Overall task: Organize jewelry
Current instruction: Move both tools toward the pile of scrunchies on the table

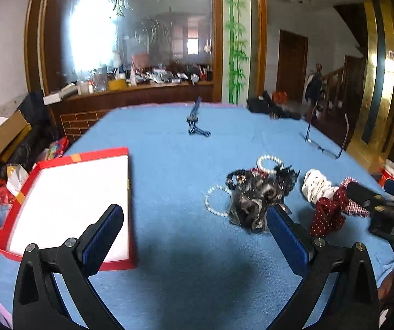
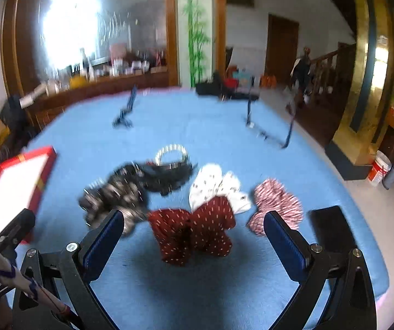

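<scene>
A red box with a white lining lies on the left of the blue table; it also shows in the right wrist view. A pile of dark hair ties and clips lies with two pearl bracelets. A dark red dotted scrunchie, a white one and a pink striped one lie nearby. My left gripper is open and empty above the cloth, between box and pile. My right gripper is open, its fingers either side of the red scrunchie.
A blue stand and a pair of glasses sit farther back on the table. A black bag lies at the far edge. A black flat object lies at the right. A cluttered wooden counter runs behind.
</scene>
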### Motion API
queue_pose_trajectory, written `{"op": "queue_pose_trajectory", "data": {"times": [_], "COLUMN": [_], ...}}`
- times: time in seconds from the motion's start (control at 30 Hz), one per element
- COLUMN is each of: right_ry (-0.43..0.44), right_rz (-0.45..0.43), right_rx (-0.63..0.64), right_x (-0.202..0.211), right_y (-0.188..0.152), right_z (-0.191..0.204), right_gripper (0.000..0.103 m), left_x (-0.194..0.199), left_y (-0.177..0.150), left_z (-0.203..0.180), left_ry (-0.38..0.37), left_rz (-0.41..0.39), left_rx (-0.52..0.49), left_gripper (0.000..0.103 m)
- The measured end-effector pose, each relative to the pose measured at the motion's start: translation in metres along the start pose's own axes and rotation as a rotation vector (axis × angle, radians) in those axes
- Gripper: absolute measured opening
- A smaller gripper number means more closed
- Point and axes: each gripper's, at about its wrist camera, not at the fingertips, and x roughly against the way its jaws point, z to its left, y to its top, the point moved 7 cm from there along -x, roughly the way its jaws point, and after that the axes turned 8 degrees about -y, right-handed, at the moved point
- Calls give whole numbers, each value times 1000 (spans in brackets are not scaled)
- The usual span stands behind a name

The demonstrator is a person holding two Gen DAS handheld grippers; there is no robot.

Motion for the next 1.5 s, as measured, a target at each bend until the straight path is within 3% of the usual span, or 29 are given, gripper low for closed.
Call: {"op": "queue_pose_trajectory", "data": {"times": [0.1,0.37,1.5], "right_ry": [51,-11,-22], "right_rz": [-22,-16,31], "right_rx": [-49,-42,-36], "right_x": [12,18,7], "right_y": [2,-3,-13], "right_z": [1,0,-9], "right_gripper": [103,103,103], "left_x": [3,3,-7], "left_y": [0,-3,-14], "left_z": [-1,-10,-16], "left_ry": [2,-5,-16], "left_rz": [-10,7,56], "left_rx": [-8,-38,-51], "left_gripper": [103,103,103]}}
